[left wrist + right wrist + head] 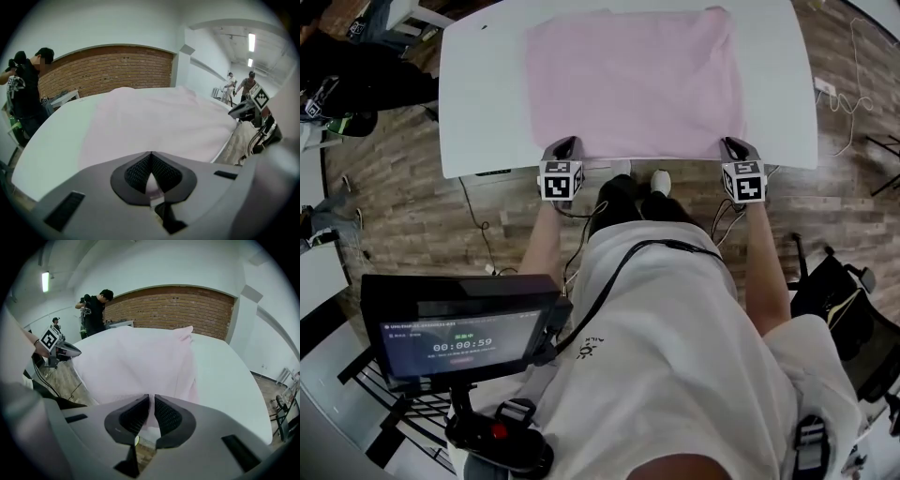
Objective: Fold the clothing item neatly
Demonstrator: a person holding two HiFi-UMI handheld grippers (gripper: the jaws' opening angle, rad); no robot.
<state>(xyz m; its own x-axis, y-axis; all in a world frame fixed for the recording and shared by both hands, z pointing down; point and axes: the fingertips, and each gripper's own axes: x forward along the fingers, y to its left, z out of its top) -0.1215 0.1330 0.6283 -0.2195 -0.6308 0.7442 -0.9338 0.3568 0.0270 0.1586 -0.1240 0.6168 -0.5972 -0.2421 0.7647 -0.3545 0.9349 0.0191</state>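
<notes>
A pale pink garment (633,84) lies spread flat on the white table (483,94), its near hem along the table's front edge. My left gripper (565,145) is at the hem's left corner. In the left gripper view its jaws (151,155) are shut, with pink cloth (159,122) pinched between the pads. My right gripper (731,145) is at the hem's right corner. In the right gripper view its jaws (151,398) are closed to a thin gap with the pink cloth (136,362) caught in it. The right edge of the garment shows a doubled layer (190,376).
A person in black (356,84) stands beyond the table's left end, near a brick wall (178,305). A screen on a stand (459,337) sits low at my left. Cables (487,234) run over the wooden floor under the table's front edge. Black gear (844,300) stands at my right.
</notes>
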